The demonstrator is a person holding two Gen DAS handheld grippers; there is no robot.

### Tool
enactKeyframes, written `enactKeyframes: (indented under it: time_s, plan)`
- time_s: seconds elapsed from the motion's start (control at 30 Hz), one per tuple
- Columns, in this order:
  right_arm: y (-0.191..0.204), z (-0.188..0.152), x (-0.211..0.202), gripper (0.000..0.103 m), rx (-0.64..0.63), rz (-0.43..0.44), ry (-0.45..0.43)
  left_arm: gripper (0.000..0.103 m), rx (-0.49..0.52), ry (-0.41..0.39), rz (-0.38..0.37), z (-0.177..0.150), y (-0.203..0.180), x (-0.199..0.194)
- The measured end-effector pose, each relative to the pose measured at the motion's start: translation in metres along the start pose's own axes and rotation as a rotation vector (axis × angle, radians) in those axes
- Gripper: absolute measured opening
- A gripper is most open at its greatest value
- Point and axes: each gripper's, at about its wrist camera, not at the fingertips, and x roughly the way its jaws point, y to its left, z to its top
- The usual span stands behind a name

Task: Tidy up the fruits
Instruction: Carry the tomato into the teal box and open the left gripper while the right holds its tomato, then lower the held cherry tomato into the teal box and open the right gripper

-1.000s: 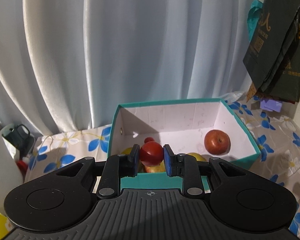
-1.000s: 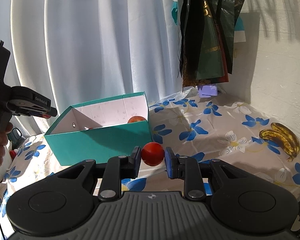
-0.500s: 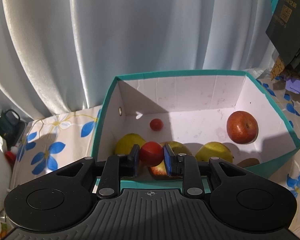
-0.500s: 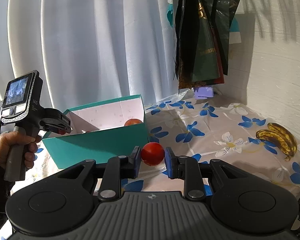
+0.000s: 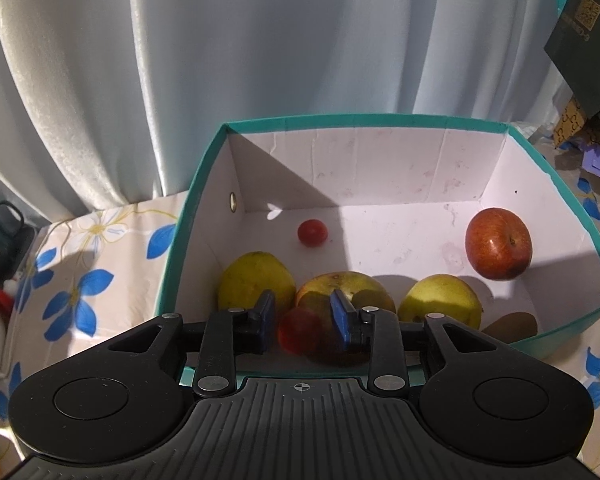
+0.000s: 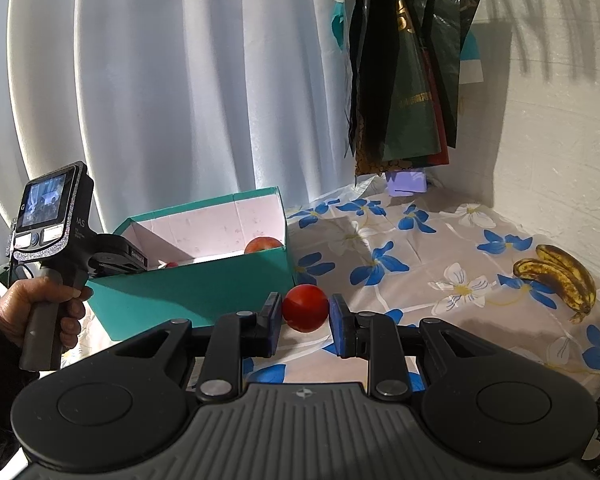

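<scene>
My left gripper [image 5: 303, 322] hangs over the near left part of the teal box [image 5: 380, 120]. Its jaws are opening, and a small red tomato [image 5: 299, 330], blurred, sits loose between the pads with a gap on each side. In the box lie a tiny tomato [image 5: 312, 233], a red apple [image 5: 498, 243], two yellow fruits [image 5: 254, 280] [image 5: 440, 304], a yellow-red apple [image 5: 346, 288] and a kiwi [image 5: 514, 325]. My right gripper [image 6: 305, 312] is shut on another red tomato [image 6: 305, 307], just right of the box [image 6: 196, 292].
A bunch of spotted bananas [image 6: 560, 276] lies on the flowered cloth [image 6: 420, 248] at the right. Dark bags [image 6: 404, 64] hang on the wall behind. A hand [image 6: 40, 304] holds the left tool's handle beside the box. White curtains close off the back.
The left gripper came down closer over the box, and its jaws parted, letting the tomato slip lower between them. The right gripper and its tomato stayed put.
</scene>
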Motion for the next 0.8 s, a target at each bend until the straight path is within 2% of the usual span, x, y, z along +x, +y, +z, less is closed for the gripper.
enactKeyframes:
  time_s: [0.03,0.07,0.13,0.17,0.23,0.33,0.47,0.57,0.8]
  plan:
    - [0.0,0.0,0.001,0.025,0.0,0.0,0.0,0.054,-0.003,-0.003,0.001,0.0,0.0,-0.001]
    - [0.0,0.001,0.001,0.025,-0.001,0.001,0.001,0.063,-0.006,-0.008,0.001,0.0,0.001,-0.002]
    - [0.001,0.001,0.002,0.025,-0.004,0.002,0.0,0.066,-0.002,-0.026,0.003,0.0,0.001,-0.007]
    - [0.001,0.001,0.001,0.025,-0.005,0.004,-0.001,0.076,0.001,-0.031,0.004,0.0,0.0,-0.01]
    - [0.001,0.002,0.001,0.025,-0.007,0.006,-0.001,0.086,-0.001,-0.042,0.007,0.0,0.001,-0.017]
    - [0.001,0.003,0.001,0.025,-0.014,0.012,-0.005,0.095,0.0,-0.062,0.013,-0.003,0.003,-0.036]
    - [0.002,0.005,0.001,0.025,-0.022,0.016,-0.014,0.101,-0.045,-0.107,0.049,-0.015,0.012,-0.078]
    - [0.003,0.008,0.0,0.025,-0.028,0.023,-0.025,0.102,-0.08,-0.113,0.064,-0.03,0.022,-0.107]
    - [0.013,0.015,0.007,0.025,-0.07,0.059,-0.038,0.102,-0.094,-0.082,0.064,-0.053,0.033,-0.132]
